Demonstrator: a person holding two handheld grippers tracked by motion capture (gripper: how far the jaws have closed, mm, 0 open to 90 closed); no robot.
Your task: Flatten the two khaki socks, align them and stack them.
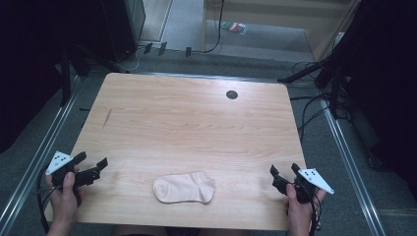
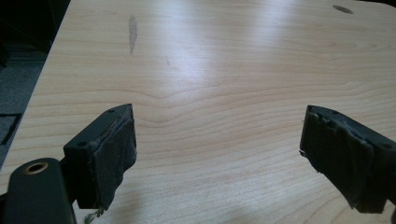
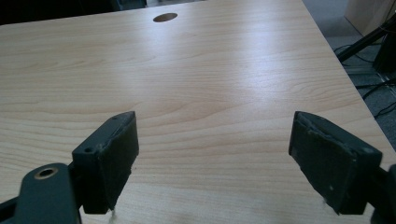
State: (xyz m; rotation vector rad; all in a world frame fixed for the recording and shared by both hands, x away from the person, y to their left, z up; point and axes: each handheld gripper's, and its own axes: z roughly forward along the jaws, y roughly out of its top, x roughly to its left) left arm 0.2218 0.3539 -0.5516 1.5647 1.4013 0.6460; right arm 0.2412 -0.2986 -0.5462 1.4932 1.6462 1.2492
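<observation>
sock (image 1: 184, 188): flat, untouched | left hand-held gripper (image 1: 91, 168): jaws apart | right hand-held gripper (image 1: 283, 170): jaws apart | forearms cut off

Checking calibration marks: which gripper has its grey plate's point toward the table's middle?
Neither: the left gripper carries its plate on the outer left side, the right gripper carries its plate on the outer right.

pale pink sock (image 1: 184, 188) lies flat near the table's front edge.
</observation>
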